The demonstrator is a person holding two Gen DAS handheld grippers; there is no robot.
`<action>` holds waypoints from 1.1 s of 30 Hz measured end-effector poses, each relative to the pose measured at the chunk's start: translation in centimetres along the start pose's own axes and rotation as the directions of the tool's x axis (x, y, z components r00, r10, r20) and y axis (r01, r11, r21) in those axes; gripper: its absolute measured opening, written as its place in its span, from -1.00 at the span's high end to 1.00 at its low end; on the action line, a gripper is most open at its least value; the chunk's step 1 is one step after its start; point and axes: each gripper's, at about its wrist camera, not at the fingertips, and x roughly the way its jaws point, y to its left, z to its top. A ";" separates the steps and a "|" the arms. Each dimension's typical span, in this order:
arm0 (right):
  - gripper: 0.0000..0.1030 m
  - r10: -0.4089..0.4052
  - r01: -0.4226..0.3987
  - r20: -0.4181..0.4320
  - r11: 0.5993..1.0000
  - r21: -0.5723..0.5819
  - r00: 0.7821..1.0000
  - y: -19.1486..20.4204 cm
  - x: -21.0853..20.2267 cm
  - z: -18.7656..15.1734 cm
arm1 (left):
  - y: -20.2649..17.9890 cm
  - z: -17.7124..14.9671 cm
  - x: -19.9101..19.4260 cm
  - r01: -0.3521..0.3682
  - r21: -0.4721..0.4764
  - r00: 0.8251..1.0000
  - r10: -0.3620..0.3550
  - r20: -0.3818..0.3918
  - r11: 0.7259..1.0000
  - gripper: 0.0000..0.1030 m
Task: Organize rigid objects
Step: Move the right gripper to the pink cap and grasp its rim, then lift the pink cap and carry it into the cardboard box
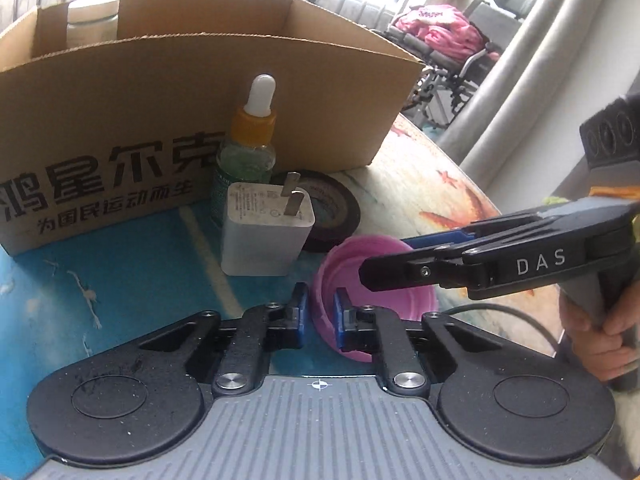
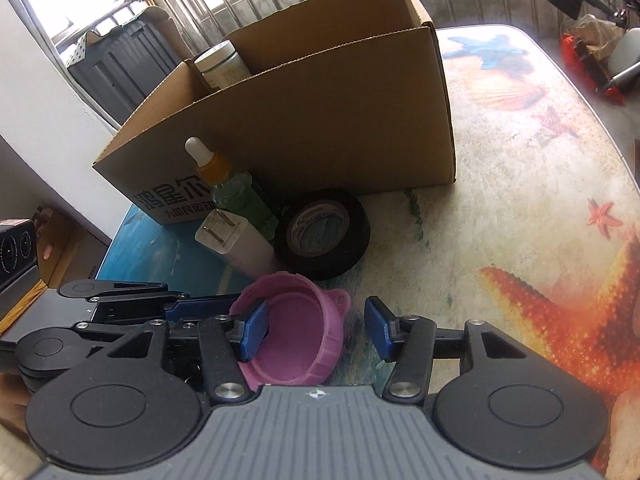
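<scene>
A pink plastic lid [image 1: 404, 312] [image 2: 296, 332] lies open side up on the table near both grippers. My left gripper [image 1: 321, 312] [image 2: 232, 304] is shut on the lid's near rim, one blue pad inside it and one outside. My right gripper [image 2: 316, 328] [image 1: 384, 258] hovers over the lid, open. Its left pad is over the lid's hollow and its right pad stands clear of the outer wall. Behind the lid stand a white charger plug [image 1: 264, 236] [image 2: 236, 248], a green dropper bottle [image 1: 248, 152] [image 2: 232, 196] and a black tape roll [image 1: 336, 212] [image 2: 324, 232].
An open cardboard box [image 1: 160, 92] [image 2: 320, 120] stands behind these things, with a white jar [image 1: 93, 20] [image 2: 220, 64] in its far corner. The table [image 2: 520, 200] wears a starfish-print cloth. A person's hand [image 1: 600, 344] holds the right gripper's handle. A wheelchair [image 1: 440, 28] stands beyond the table.
</scene>
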 end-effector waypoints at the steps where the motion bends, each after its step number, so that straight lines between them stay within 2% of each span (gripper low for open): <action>1: -0.08 -0.004 0.004 0.002 1.000 -0.001 1.000 0.1 0.0 -0.1 | -0.3 -0.1 0.0 -0.013 0.022 1.000 0.013 0.006 1.000 0.81; 3: -0.02 -0.002 0.003 0.007 1.000 -0.023 1.000 0.5 -0.1 -0.5 | -1.3 -0.4 -0.1 -0.053 0.087 0.998 0.052 0.021 0.995 0.81; 5: 0.19 -0.003 0.004 0.014 0.999 -0.035 1.000 0.8 -0.2 -1.1 | -2.3 -0.9 -0.4 -0.103 0.162 0.994 0.095 0.055 0.981 0.81; 6: 0.23 -0.018 0.019 0.023 0.999 -0.048 1.000 1.0 -0.3 -1.4 | -2.8 -1.0 -0.5 -0.119 0.195 0.992 0.108 0.068 0.974 0.81; 8: 0.45 -0.073 0.076 0.052 0.995 -0.071 0.996 1.4 -0.5 -2.1 | -3.4 -1.1 -0.9 -0.133 0.229 0.990 0.116 0.085 0.964 0.82; 12: 0.47 -0.065 0.067 0.092 0.998 -0.015 0.994 1.0 -1.4 -3.2 | -4.0 -1.3 -1.7 -0.138 0.256 0.987 0.111 0.117 0.957 0.85; 14: 0.56 -0.069 0.070 0.127 0.998 0.000 0.989 1.1 -2.2 -3.6 | -4.8 -1.3 -2.3 -0.152 0.293 0.983 0.112 0.147 0.944 0.86; 18: 0.59 -0.101 0.110 0.229 0.994 -0.026 0.968 2.1 -4.7 -3.7 | -6.1 -0.6 -3.7 -0.166 0.321 0.972 0.101 0.211 0.932 0.86; 22: 0.59 -0.106 0.131 0.303 0.989 -0.062 0.947 3.3 -7.2 -2.8 | -6.3 0.6 -5.4 -0.157 0.302 0.960 0.074 0.268 0.940 0.86; 27: 0.59 -0.086 0.129 0.375 0.988 -0.090 0.923 4.6 -9.3 -1.3 | -6.2 2.0 -7.2 -0.177 0.291 0.938 0.071 0.339 0.940 0.86; 33: 0.58 -0.048 0.116 0.446 0.985 -0.126 0.894 6.6 -10.3 2.1 | -5.3 4.7 -8.9 -0.244 0.290 0.901 0.106 0.420 0.925 0.86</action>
